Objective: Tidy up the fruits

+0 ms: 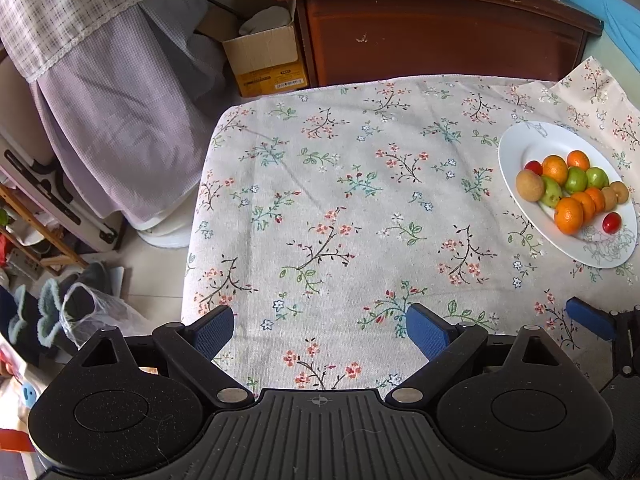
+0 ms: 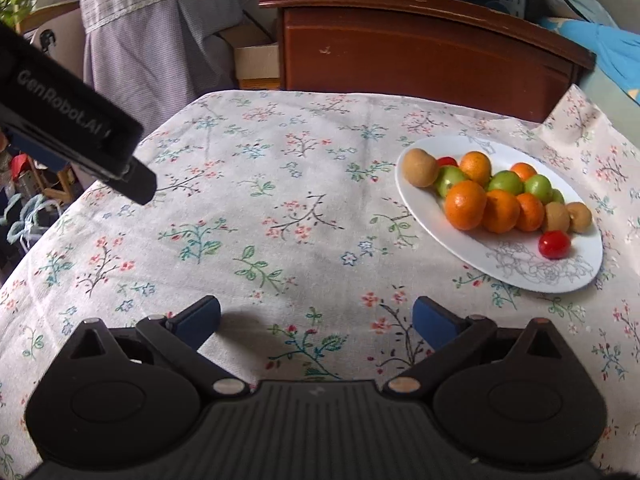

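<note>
Blue-padded fingers of the right gripper [image 2: 316, 322] sit nearest in the right wrist view, spread wide with nothing between them, hovering over a table [image 2: 256, 184] covered in a cream cloth printed with small flowers. Ahead and to the right lies an oval white plate [image 2: 516, 276] holding the fruits. Oranges [image 2: 466, 204] form a row near the plate's middle, green fruits [image 2: 506, 182] lie just behind them, and brown fruits [image 2: 420, 167] sit at either end. One cherry tomato [image 2: 554, 244] rests apart on the near side of the plate.

From the left wrist view, the left gripper [image 1: 320, 330] is also spread wide and empty above bare cloth, well apart from the plate at the far right. Beyond the table stands a dark wooden cabinet [image 1: 436, 36], with a cardboard box [image 1: 264, 60] on the floor beside it.
</note>
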`<control>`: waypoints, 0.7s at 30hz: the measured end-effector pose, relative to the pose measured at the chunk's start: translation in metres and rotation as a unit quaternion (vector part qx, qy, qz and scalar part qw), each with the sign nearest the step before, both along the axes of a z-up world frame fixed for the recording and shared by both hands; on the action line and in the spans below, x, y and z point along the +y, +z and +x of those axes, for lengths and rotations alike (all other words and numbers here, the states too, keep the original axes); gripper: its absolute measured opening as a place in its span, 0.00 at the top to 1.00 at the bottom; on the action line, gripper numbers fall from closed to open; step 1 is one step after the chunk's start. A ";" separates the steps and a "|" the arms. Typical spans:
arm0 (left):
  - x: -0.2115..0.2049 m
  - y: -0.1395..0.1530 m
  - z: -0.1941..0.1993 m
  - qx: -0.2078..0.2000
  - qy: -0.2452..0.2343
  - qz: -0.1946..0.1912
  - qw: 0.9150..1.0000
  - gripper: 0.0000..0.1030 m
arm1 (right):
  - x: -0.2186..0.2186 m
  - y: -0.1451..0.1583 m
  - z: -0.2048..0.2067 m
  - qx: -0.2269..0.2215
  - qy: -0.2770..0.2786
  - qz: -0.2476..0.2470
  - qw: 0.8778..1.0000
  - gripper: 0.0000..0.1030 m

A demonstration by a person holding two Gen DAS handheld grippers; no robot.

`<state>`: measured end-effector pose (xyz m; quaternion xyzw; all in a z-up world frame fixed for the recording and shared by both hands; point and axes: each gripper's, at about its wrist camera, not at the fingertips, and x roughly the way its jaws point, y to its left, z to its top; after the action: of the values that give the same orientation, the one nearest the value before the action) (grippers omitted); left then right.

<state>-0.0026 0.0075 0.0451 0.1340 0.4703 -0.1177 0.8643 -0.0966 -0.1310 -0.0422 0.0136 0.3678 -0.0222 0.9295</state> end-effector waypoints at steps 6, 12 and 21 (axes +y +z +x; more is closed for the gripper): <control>-0.005 -0.001 -0.002 0.001 -0.006 0.004 1.000 0.08 | -0.011 0.001 -0.001 -0.003 -0.094 0.005 0.996 0.01; -0.009 -0.002 -0.003 0.001 -0.009 0.005 1.000 0.08 | -0.001 -0.003 -0.002 -0.014 -0.120 -0.021 0.992 0.01; -0.012 -0.007 -0.003 0.004 -0.015 0.009 1.000 0.08 | -0.003 -0.003 -0.002 -0.014 -0.117 -0.017 0.993 0.01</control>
<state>-0.0057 -0.0044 0.0381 0.1487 0.4728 -0.1273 0.8591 -0.0984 -0.1341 -0.0456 0.0415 0.3498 -0.1370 0.9258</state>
